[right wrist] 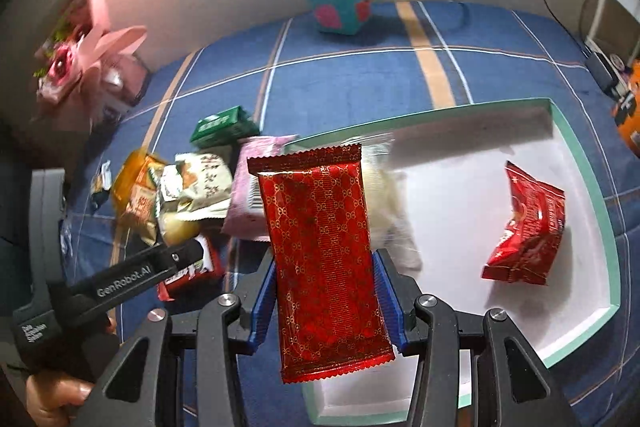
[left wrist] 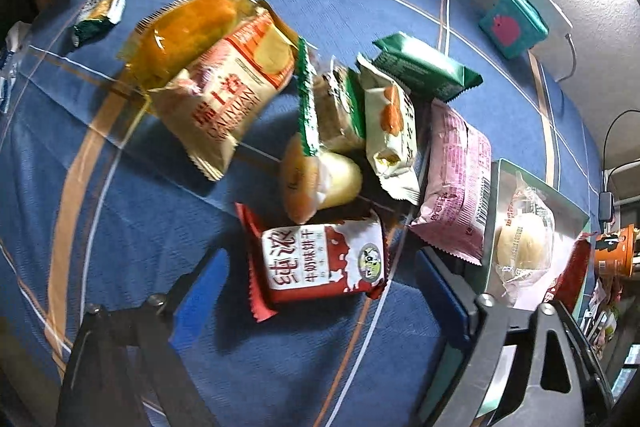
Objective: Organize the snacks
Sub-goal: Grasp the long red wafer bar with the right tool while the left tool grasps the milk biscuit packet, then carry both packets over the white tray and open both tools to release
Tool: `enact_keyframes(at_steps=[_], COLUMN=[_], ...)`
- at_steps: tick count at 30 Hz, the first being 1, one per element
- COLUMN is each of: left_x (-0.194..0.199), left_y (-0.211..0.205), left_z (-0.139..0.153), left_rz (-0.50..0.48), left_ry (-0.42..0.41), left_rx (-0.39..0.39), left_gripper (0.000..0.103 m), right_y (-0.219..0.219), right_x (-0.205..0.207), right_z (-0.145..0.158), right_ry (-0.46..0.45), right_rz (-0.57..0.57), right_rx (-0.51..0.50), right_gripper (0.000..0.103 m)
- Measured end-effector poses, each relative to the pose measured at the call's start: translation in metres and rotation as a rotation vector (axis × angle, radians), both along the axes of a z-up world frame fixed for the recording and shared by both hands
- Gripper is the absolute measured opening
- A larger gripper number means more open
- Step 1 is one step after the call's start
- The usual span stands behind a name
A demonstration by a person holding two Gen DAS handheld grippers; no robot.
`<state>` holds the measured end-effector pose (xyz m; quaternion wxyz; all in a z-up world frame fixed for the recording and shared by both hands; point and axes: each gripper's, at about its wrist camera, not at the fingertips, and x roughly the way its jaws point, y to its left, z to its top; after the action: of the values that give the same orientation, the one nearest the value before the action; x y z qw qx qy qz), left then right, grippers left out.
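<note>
My left gripper (left wrist: 316,291) hangs open over a heap of snacks on the blue checked cloth, one finger on either side of a red-and-white milk biscuit packet (left wrist: 320,263) and clear of it. Beyond it lie a small bun (left wrist: 316,183), a beige packet (left wrist: 224,95), an orange cake packet (left wrist: 188,31), a green packet (left wrist: 428,67) and a pink packet (left wrist: 456,179). My right gripper (right wrist: 324,263) is shut on a red gold-patterned packet (right wrist: 320,207), held upright above the near edge of the white tray (right wrist: 592,187). Inside the tray are a red packet (right wrist: 524,227) and a wrapped bun (left wrist: 520,243).
A teal box (right wrist: 340,7) stands at the back by the wall, with white cables behind it. A small green-and-white packet (left wrist: 100,15) lies apart at the far left. A pink flower gift (right wrist: 80,59) sits at the left edge, an orange cup (right wrist: 628,107) at the right.
</note>
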<state>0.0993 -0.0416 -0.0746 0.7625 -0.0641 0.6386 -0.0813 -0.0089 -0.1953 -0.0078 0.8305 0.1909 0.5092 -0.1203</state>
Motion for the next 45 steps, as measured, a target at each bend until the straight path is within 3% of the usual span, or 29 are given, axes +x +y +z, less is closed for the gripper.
enact_keyframes(at_steps=[5, 7, 10, 16, 25, 30, 34, 45], left_x=[0.004, 0.004, 0.003, -0.001, -0.022, -0.034, -0.044, -0.092], left_y=[-0.006, -0.007, -0.002, 0.004, 0.007, -0.016, -0.050, -0.130], left_z=[-0.007, -0.008, -0.012, -0.005, 0.029, 0.050, 0.062, 0.051], left_rz=[0.000, 0.005, 0.008, 0.024, 0.029, -0.053, -0.172, -0.479], left_ry=[0.024, 0.027, 0.024, 0.012, -0.051, -0.120, -0.159, -0.126], left_rx=[-0.002, 0.004, -0.009, -0.038, -0.157, -0.178, -0.181, -0.138], left_gripper=[0.085, 0.073, 0.064, 0.061, 0.061, 0.061, 0.061, 0.061], right_y=[-0.004, -0.002, -0.001, -0.001, -0.008, -0.032, -0.062, -0.132], right_x=[-0.001, 0.000, -0.001, -0.001, -0.005, -0.015, -0.030, -0.068], right_z=[-0.001, -0.002, -0.002, -0.002, 0.001, 0.006, 0.010, 0.008], right_ry=[-0.008, -0.008, -0.007, -0.010, -0.024, -0.044, -0.035, 0.025], right_rz=[-0.011, -0.012, -0.009, -0.014, -0.039, -0.105, -0.218, -0.462], right_rx=[0.008, 0.008, 0.009, 0.012, 0.034, 0.056, 0.006, -0.087], right_gripper=[0.049, 0.049, 0.049, 0.049, 0.049, 0.049, 0.049, 0.049])
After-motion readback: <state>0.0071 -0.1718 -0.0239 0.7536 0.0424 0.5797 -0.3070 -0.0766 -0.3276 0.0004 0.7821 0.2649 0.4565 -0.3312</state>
